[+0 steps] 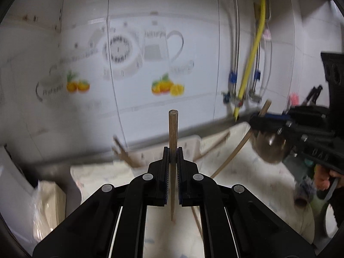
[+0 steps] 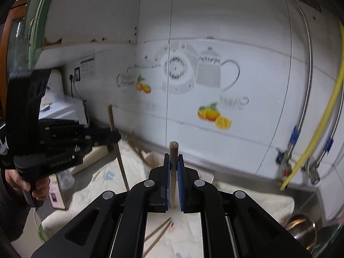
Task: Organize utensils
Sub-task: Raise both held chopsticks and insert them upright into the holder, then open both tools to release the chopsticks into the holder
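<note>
A pale quilted cloth (image 2: 247, 195) covered the counter below a white tiled wall (image 1: 193, 32) printed with a teapot and oranges, with a yellow hose (image 1: 255, 49) hanging at the wall's right end and loose chopsticks (image 2: 160, 232) lying on the cloth. The left gripper (image 1: 172, 157) was clamped on one upright wooden chopstick (image 1: 172, 129), the right gripper (image 2: 173, 163) on another (image 2: 173, 150), both above the cloth. Motion blur smeared everything; a metal bowl (image 2: 301, 230) beside the cloth was cut off by the lens rim.
</note>
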`<state>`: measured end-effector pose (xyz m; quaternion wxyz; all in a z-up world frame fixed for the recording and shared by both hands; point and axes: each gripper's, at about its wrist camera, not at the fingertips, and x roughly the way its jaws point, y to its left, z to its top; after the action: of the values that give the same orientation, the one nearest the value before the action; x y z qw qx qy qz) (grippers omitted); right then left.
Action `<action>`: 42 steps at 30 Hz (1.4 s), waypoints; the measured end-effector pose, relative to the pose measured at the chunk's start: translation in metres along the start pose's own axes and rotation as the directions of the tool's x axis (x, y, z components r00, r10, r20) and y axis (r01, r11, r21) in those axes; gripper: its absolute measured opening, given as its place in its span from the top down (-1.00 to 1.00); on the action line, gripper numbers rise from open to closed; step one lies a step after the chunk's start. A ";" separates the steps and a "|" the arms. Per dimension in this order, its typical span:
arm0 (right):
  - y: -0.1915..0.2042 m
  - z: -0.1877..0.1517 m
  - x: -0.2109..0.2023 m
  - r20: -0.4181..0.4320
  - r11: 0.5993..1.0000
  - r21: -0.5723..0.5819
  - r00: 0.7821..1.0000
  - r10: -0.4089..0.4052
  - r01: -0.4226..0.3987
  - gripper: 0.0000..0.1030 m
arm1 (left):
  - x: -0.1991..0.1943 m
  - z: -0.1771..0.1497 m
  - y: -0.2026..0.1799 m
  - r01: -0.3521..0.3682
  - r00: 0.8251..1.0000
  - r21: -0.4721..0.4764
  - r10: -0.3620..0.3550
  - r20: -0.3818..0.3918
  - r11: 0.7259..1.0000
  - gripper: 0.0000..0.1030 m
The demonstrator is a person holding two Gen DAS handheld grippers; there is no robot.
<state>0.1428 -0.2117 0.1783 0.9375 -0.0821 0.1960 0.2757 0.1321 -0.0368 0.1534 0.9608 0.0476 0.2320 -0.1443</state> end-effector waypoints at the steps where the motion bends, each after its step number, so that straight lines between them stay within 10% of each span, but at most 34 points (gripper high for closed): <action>1: -0.003 0.006 0.002 0.008 1.000 0.003 1.000 -0.005 0.005 0.87 | 0.000 0.011 0.003 -0.005 1.000 -0.003 0.005 0.020 1.000 0.90; 12: -0.035 0.025 0.056 -0.031 0.996 0.026 0.996 -0.089 0.090 0.87 | 0.036 0.072 0.029 -0.097 0.984 -0.053 0.104 0.146 0.994 0.90; 30: -0.045 -0.009 0.100 -0.122 0.993 0.062 0.989 -0.088 0.096 0.85 | 0.107 0.021 0.061 -0.073 0.997 -0.160 0.072 -0.007 0.984 0.85; 34: -0.045 -0.004 0.083 -0.084 0.992 0.065 0.991 -0.104 0.110 0.73 | 0.100 0.023 0.059 -0.086 0.996 -0.156 0.088 0.007 0.984 0.26; 42: -0.032 -0.017 0.030 -0.006 0.992 0.072 0.994 -0.107 0.108 0.29 | 0.054 0.020 0.054 -0.093 0.992 -0.161 0.105 0.067 0.982 -0.19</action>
<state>0.1781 -0.2285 0.1514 0.9531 -0.0587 0.2023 0.2174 0.2027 -0.0019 0.1478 0.9756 -0.0225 0.2036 -0.0790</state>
